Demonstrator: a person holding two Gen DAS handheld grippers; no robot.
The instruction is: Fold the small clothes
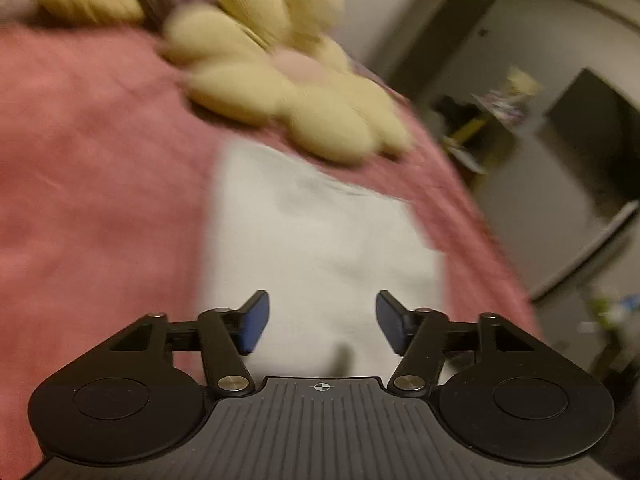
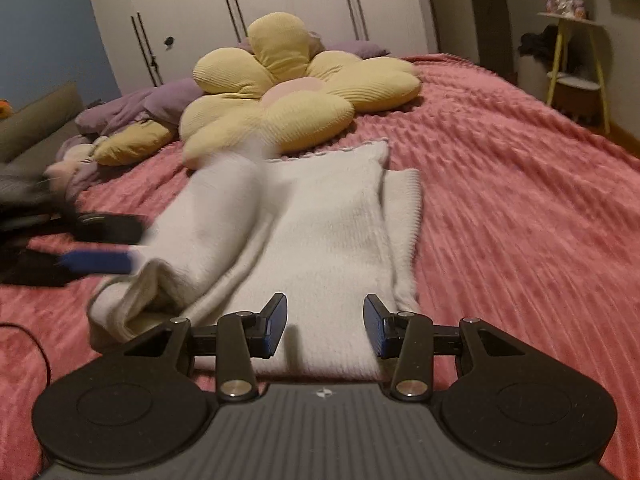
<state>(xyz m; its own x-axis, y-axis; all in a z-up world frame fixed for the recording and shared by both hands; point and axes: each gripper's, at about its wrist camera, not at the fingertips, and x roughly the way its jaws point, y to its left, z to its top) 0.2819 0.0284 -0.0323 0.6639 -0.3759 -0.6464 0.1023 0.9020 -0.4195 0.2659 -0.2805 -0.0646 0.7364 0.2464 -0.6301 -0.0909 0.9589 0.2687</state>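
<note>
Both tools open over the half-folded white garment.

The right tool (image 2: 324, 326) and left tool (image 1: 322, 322) hang spread wide, gripping nothing. The white garment (image 2: 328, 224) lies on the pink bedspread (image 2: 520, 200), one side rolled inward, likely narrowing it, with the flower cushion (image 2: 296, 92) beyond.

A cream-white knit garment (image 2: 328, 216) lies on a ribbed pink bedspread (image 2: 520, 200) beside a yellow flower cushion (image 2: 296, 96) with a pale pink centre.
</note>
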